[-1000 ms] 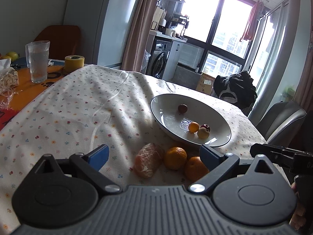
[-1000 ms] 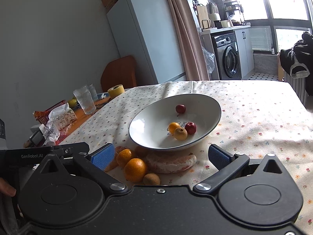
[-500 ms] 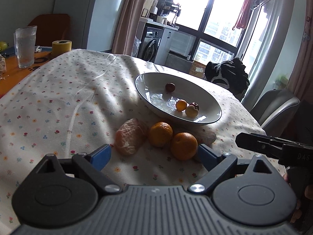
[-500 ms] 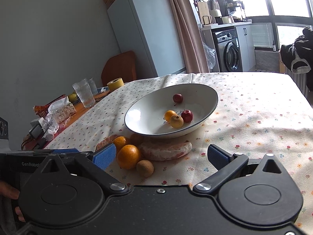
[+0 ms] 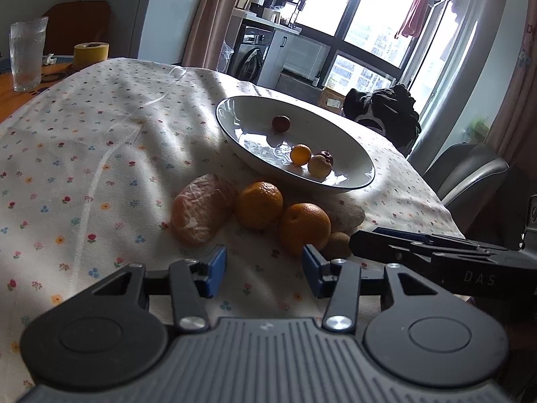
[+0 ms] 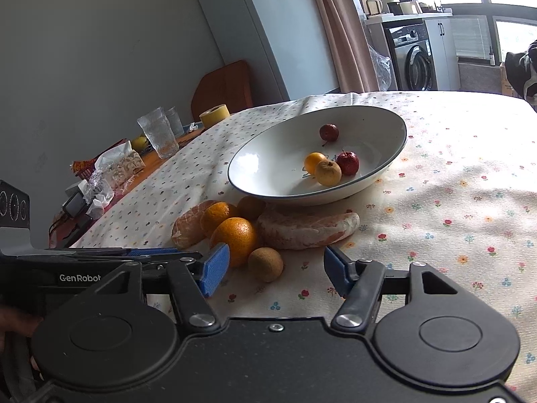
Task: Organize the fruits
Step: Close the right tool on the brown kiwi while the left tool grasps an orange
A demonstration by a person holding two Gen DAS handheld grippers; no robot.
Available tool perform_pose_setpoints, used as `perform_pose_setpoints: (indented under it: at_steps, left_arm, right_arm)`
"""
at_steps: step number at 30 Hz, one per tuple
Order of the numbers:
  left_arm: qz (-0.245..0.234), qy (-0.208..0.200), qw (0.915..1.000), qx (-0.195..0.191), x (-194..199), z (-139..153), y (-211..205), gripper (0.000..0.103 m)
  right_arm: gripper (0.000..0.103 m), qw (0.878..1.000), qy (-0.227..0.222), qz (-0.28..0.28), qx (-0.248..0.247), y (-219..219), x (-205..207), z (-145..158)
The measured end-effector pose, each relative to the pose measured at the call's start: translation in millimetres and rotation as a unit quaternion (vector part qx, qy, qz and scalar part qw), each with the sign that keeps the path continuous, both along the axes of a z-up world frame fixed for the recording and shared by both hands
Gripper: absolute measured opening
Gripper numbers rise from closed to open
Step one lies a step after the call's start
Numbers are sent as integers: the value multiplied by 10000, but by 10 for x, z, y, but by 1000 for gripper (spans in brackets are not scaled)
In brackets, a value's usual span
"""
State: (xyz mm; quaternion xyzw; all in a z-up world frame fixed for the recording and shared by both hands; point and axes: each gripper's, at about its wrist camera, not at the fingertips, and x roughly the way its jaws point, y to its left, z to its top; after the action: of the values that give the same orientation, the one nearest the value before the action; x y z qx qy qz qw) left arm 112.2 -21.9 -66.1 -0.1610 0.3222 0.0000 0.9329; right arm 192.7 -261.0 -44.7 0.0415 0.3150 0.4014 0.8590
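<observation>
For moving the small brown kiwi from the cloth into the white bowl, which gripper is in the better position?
Probably the right gripper: it is open, and the kiwi lies just ahead between its fingers. The left gripper, also open, faces an orange instead. The bowl is behind.

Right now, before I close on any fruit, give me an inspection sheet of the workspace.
Surface: table under a flowered tablecloth, wrinkled, sunlit in patches.
Job's things: white bowl holds four small fruits. On the cloth before it: two peeled citrus pieces, oranges and a kiwi.
Clutter: drinking glasses, yellow tape roll, wrappers and a tissue pack at the far end.
Grippers: left gripper open, empty, facing the oranges; right gripper open, empty, kiwi ahead between the fingers.
Cables: dark cords at the table's edge.
Surroundings: fridge, washing machine, window, chair with dark clothes.
</observation>
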Motion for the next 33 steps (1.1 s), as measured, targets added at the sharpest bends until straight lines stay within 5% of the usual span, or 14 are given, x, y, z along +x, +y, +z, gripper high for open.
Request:
perform_pose_setpoints:
  at_steps: [4,7,29,33]
  left_arm:
    - [17,-91,10000,8,1,28,-14,47]
    - [37,-206,9998,48,-11,78,-19,47]
    - [-64,64,9999,-113,336,-26,-276,47]
    - [77,66,9999,-139,350,-25,-297,38]
  right_arm:
    - [53,9999,79,133,40,78,29,-31]
    - [24,9996,203,183,-3,129,68,-86]
    - [23,9995,248,29,178,-87,93,-90]
    - [23,9999,159,-7,20,-73,76,-62]
